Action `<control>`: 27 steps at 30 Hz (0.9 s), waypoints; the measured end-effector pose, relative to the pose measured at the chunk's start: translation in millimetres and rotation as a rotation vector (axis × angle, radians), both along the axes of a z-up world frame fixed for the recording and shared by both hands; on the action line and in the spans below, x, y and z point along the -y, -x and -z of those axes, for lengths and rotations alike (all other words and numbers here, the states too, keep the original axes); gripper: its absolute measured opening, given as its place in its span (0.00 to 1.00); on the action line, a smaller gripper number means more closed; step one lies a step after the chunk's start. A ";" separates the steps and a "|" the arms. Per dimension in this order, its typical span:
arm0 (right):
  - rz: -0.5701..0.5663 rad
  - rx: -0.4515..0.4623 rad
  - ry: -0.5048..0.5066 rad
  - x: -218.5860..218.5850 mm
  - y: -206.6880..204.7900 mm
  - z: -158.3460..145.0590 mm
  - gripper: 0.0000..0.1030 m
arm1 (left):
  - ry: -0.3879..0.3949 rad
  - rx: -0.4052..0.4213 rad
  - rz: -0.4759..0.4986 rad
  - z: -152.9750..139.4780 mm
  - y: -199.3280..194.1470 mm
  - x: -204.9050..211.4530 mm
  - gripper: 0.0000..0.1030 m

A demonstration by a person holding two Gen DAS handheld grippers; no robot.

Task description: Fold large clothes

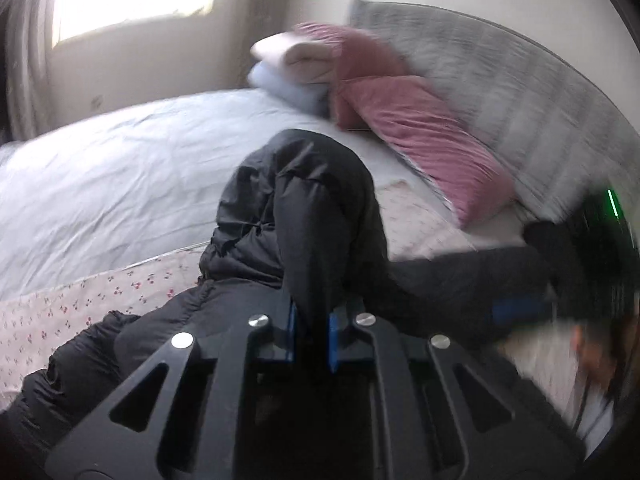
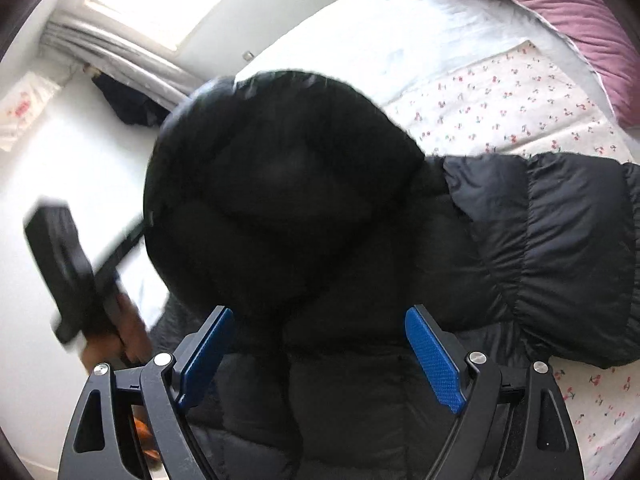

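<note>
Left gripper [image 1: 312, 340] jaws pinch a fold of the black quilted puffer jacket [image 1: 312, 200], centre frame, on the bed [image 1: 120, 168]. Right gripper [image 2: 320, 356] jaws spread wide over the jacket's hood [image 2: 280, 168], pinching nothing. Best to keep the pinch firm and bring the flap over flat, unbunched.

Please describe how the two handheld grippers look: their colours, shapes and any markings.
Both look alike. The left gripper has a black frame with triangular cut-outs, round silver bolts and blue pads on its fingers. The right gripper has the same frame, and its blue pads carry a fine dotted texture. No cables or lettering are visible.
</note>
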State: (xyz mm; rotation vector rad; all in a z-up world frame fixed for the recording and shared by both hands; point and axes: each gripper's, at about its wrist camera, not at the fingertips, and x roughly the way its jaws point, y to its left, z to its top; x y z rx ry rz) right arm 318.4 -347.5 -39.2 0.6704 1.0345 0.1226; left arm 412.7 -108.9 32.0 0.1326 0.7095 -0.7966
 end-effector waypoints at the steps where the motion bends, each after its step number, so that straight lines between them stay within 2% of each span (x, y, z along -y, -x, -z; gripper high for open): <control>1: 0.002 0.015 -0.024 1.0 3.2 -6.1 0.86 | -0.011 0.023 0.026 -0.4 14.3 -2.5 0.13; 5: -0.034 0.062 -0.211 -14.3 13.5 -32.3 0.90 | -0.070 0.084 0.121 7.4 77.0 -8.5 0.13; 7: -0.058 0.064 -0.251 -30.4 15.2 -41.2 0.92 | -0.078 0.101 0.134 8.7 94.7 -12.7 0.13; 10: -0.089 0.036 -0.231 -55.3 11.8 -44.9 0.92 | -0.047 0.092 0.147 9.6 115.8 -20.5 0.13; 12: -0.051 -0.018 -0.202 -64.9 8.2 -36.7 0.92 | -0.029 0.083 0.152 8.2 124.6 -24.5 0.13; 16: 0.038 -0.081 -0.276 -67.4 7.1 -13.4 0.92 | 0.014 0.063 0.156 10.1 150.8 -40.9 0.13; 18: 0.076 -0.088 -0.271 -65.9 9.5 -2.1 0.90 | 0.035 0.043 0.151 13.4 159.2 -49.6 0.15; 19: 0.078 -0.080 -0.260 -66.2 10.4 1.7 0.65 | 0.026 0.041 0.131 15.9 163.6 -55.6 0.21; 20: 0.057 -0.075 -0.261 -67.9 9.9 5.7 0.33 | 0.024 0.043 0.102 15.8 165.4 -61.4 0.29; 21: 0.050 -0.075 -0.270 -68.5 9.9 8.2 0.26 | 0.044 0.042 0.085 15.4 167.8 -69.9 0.31; 22: 0.056 -0.069 -0.274 -68.1 11.0 8.7 0.18 | 0.099 0.031 0.074 14.1 171.1 -83.8 0.33; 23: 0.060 -0.050 -0.248 -68.0 11.2 4.5 0.14 | 0.138 0.017 0.075 14.9 174.1 -93.0 0.33; 25: 0.064 -0.017 -0.226 -67.6 9.3 -6.2 0.12 | 0.211 -0.036 0.111 17.3 180.2 -108.9 0.33; 27: 0.066 0.005 -0.250 -69.4 4.7 -14.0 0.11 | 0.208 -0.060 0.152 25.6 184.7 -110.3 0.33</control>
